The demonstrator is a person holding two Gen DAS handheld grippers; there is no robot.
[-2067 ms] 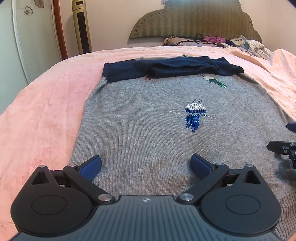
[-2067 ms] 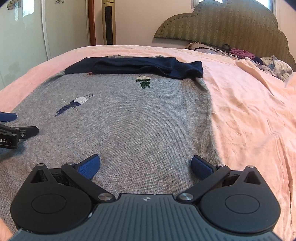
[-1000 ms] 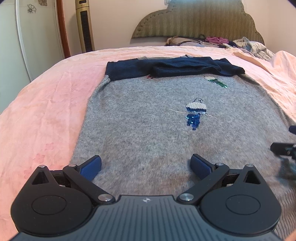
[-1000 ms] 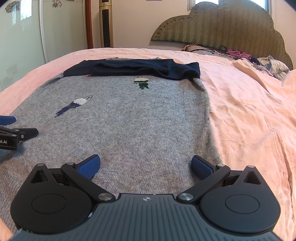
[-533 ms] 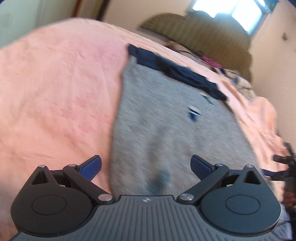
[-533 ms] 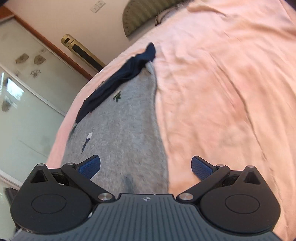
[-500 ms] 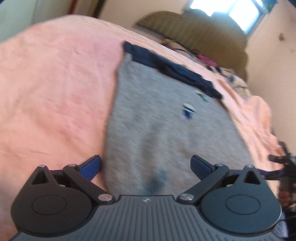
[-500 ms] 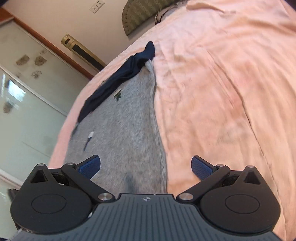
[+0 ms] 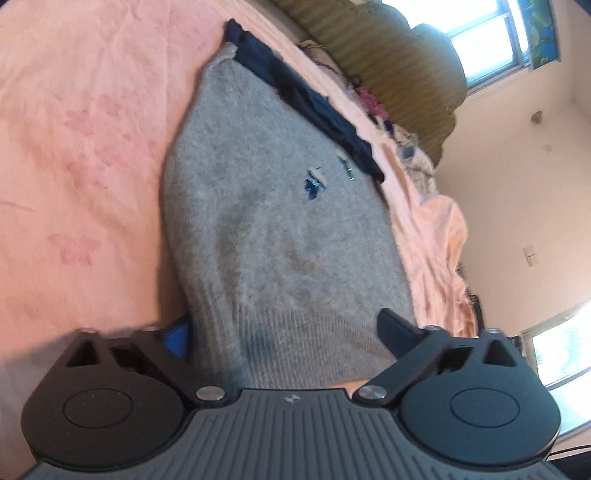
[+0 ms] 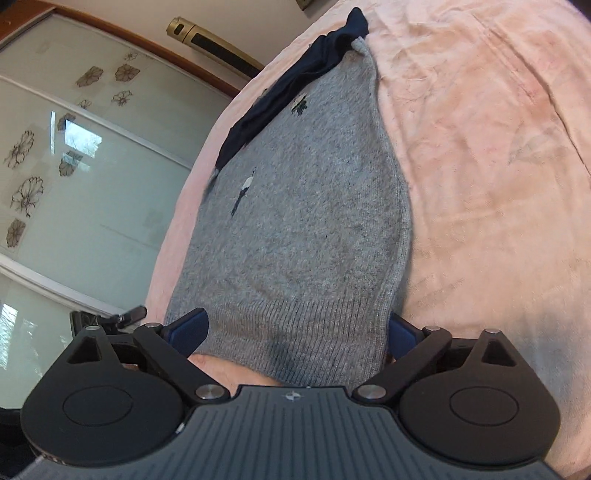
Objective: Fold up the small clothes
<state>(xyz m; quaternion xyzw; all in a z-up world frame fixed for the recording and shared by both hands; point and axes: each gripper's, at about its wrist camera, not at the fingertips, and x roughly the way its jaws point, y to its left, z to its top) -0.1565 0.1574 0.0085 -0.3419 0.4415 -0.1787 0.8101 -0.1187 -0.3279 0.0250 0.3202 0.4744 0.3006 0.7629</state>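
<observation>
Since a second ago both pairs of tongs have been rolled onto their sides and carried to the hem corners of the grey sweater [image 9: 280, 236], which is spread flat on the pink bedspread [image 9: 74, 147] with its navy sleeves [image 9: 314, 99] folded across the far end. The jaws of the left tongs [image 9: 284, 332] have just been closing, with the ribbed hem corner between them; whether the pads already press the cloth cannot be told, since one blue pad [image 9: 177, 338] is half hidden under the knit. The right tongs [image 10: 295, 332] have likewise just been closing — the hem's other corner fills the gap from pad to pad, yet a firm grip cannot be confirmed.

Only from the left wrist are the padded headboard [image 9: 388, 48], a bright window [image 9: 487, 33] and a heap of clothes at the bed's head seen. Only from the right wrist are glass doors with flower decals [image 10: 55, 166], a gold tower fan [image 10: 214, 44] and the tip of the left tongs — low at the left edge — shown.
</observation>
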